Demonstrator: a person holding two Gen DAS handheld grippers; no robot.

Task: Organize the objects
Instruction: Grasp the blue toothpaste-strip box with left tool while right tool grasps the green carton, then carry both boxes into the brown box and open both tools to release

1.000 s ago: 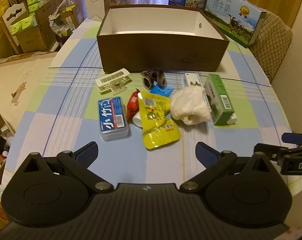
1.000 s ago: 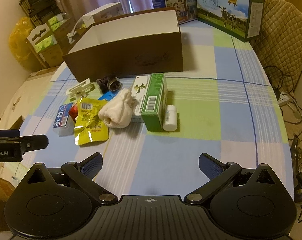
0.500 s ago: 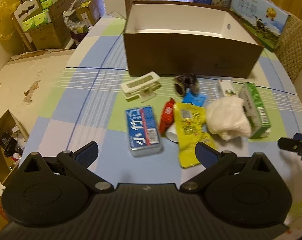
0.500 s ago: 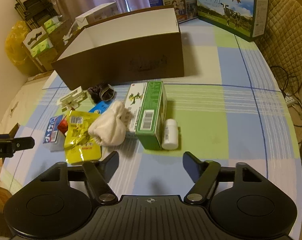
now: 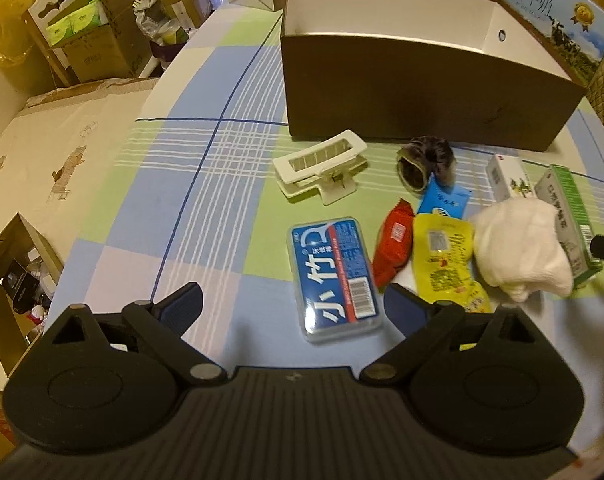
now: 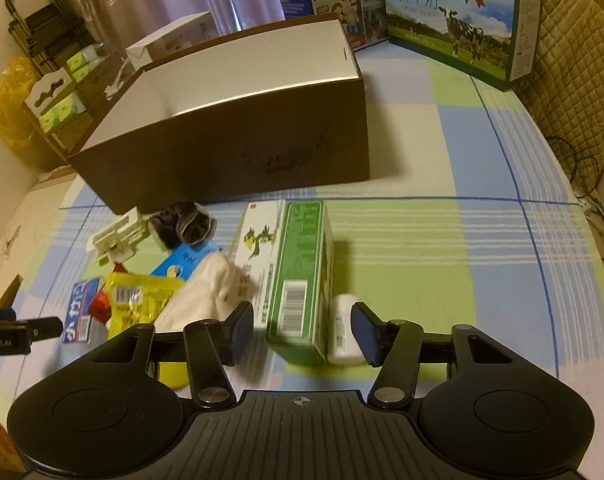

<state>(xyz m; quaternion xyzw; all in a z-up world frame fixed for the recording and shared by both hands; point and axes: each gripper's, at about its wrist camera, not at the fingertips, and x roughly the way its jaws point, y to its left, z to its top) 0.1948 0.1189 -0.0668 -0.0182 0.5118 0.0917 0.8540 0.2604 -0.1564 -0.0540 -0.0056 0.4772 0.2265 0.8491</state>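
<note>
A pile of small items lies in front of an open brown box (image 5: 421,92). My left gripper (image 5: 294,308) is open, its fingers either side of the near end of a blue plastic case (image 5: 333,276). Beside the case lie a red packet (image 5: 393,240), a yellow pouch (image 5: 445,264), a white cloth (image 5: 521,252) and a white clip (image 5: 321,164). My right gripper (image 6: 302,330) is open, its fingers flanking the near end of a green carton (image 6: 302,280) and a small white bottle (image 6: 341,332). The brown box (image 6: 238,136) stands behind.
A dark scrunchie (image 5: 425,160), a blue sachet (image 5: 441,200) and a white carton (image 6: 258,240) lie in the pile. Milk cartons (image 6: 457,20) stand at the table's back right. Boxes and a shelf (image 5: 82,32) stand off the table's left edge.
Both grippers moved forward and down toward the pile. The left one shifted left to the blue case. The right one narrowed and closed in on the green carton and bottle.
</note>
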